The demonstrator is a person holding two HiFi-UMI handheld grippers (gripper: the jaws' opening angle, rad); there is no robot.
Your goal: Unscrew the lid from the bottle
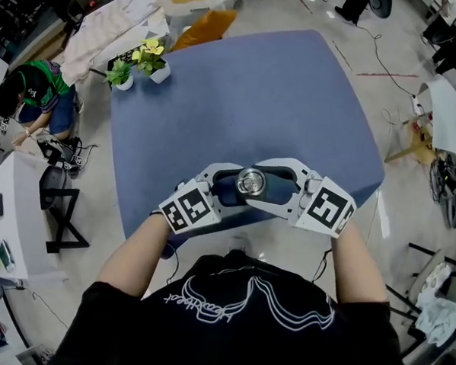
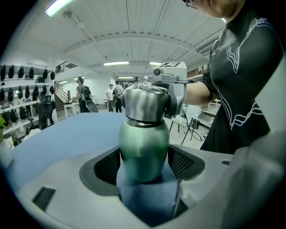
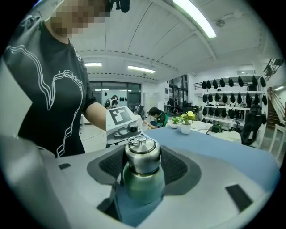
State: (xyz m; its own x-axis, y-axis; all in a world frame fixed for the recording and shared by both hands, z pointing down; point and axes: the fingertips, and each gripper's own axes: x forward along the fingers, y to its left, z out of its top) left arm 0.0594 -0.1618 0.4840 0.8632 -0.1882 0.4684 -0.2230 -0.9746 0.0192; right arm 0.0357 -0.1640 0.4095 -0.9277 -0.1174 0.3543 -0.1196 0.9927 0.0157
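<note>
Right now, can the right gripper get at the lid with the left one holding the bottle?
Probably yes: the right gripper has its pads on both sides of the lid, seemingly pressing it, while the left gripper clamps the bottle lower down, clear of it.

left gripper (image 2: 144, 165): clamped on bottle (image 2: 143, 138) body | right gripper (image 3: 143, 166): jaws seemingly closed round lid (image 3: 142, 155) | forearms (image 1: 137, 249) converging

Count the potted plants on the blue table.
2. Green plant at the table's far left corner; yellow-flowered plant right beside it. None appears hidden.
</note>
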